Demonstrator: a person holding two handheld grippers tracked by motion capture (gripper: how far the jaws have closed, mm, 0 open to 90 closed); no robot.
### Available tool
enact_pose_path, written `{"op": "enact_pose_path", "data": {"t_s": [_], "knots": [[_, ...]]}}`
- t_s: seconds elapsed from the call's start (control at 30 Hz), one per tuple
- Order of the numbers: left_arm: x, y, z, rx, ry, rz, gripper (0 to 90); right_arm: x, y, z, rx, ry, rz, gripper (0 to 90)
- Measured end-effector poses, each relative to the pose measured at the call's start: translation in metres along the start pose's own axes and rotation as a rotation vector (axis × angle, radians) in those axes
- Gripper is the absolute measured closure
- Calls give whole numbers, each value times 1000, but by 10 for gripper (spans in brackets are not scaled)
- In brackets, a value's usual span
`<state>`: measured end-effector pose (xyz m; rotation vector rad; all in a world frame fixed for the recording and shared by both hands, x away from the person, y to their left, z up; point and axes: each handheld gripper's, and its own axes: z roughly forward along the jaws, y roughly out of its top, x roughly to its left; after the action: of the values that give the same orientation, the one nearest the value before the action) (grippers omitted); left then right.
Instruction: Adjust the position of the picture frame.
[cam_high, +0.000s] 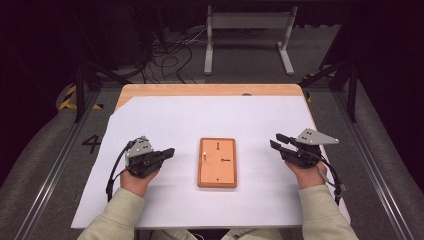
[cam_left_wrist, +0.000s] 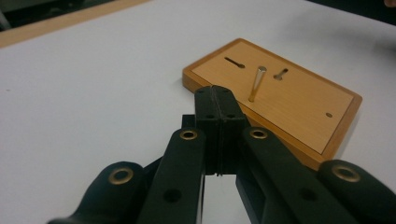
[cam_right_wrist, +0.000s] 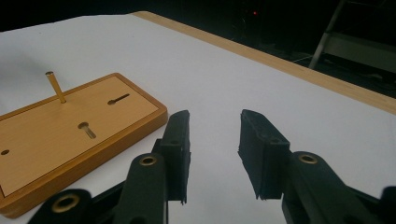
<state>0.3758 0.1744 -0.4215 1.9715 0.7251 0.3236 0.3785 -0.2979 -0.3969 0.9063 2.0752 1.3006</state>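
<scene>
Centre of the white-covered worktop (cam_high: 165, 115): a wooden board (cam_high: 217, 170), long side running away from the person, flat on the sheet. Standing upright near its left edge, a slim brass pin (cam_high: 204, 154); seen closer in the left gripper view as a pin (cam_left_wrist: 257, 83) rising from the board (cam_left_wrist: 299, 107), slightly tilted. Two keyhole-shaped slots cut in the board's face, one (cam_high: 218, 145) toward the far end, one (cam_high: 225, 160) near the middle, plus a small round hole (cam_high: 217, 179) toward the near end.

Left of the board, left hand-held gripper (cam_high: 169, 152) low over the sheet, pointing right toward the board, well apart from it. Jaws pressed together, pad against pad, nothing between them; clear in its own view, tips (cam_left_wrist: 215, 95) just short of the board's edge.

Right of the board, right hand-held gripper (cam_high: 277, 140) pointing left and away, also clear of the board. Jaws parted with a plain gap, bare white sheet showing between the tips (cam_right_wrist: 215, 126), nothing held. Board (cam_right_wrist: 70, 135) off to its left there, pin (cam_right_wrist: 56, 87) standing at the far side.

Both sleeves in from the bottom edge.
</scene>
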Motion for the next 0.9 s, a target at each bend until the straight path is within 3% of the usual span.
{"op": "enact_pose_path", "data": {"t_s": [0.13, 0.2, 0.23, 0.27, 0.33, 0.37, 0.43, 0.47, 0.5, 0.57, 0.7, 0.9], "knots": [[-5, 1, 16, 92, -72, 13, 897, 0, -1, -3, -1, -7, -7, 655], [-10, 2, 27, 180, -120, 33, 898, 0, -1, -5, -2, -8, -7, 654], [-15, 3, 36, 248, -143, 52, 898, 0, -1, -5, -3, -10, -4, 653], [-15, 3, 36, 248, -143, 52, 898, 0, -1, -5, -3, -10, -4, 653], [-24, 6, 52, 386, -189, 67, 897, 0, -2, -6, -4, -11, -1, 648], [-24, 6, 52, 386, -189, 67, 897, 0, -2, -6, -4, -11, -1, 648], [-32, 7, 62, 446, -208, 99, 897, 1, -3, -5, 3, -6, -4, 646], [-32, 7, 62, 446, -208, 99, 897, 1, -3, -5, 3, -6, -4, 646], [-36, 6, 64, 477, -219, 76, 897, 2, -3, -5, 4, -6, -4, 646], [-36, 5, 67, 485, -230, 83, 897, 2, -3, -6, 4, -8, -9, 642], [-33, 5, 68, 476, -245, 91, 898, 2, -3, -8, 2, -12, -7, 637], [-45, 10, 80, 468, -307, 122, 898, 2, -4, -11, 6, -19, -9, 636]]}}
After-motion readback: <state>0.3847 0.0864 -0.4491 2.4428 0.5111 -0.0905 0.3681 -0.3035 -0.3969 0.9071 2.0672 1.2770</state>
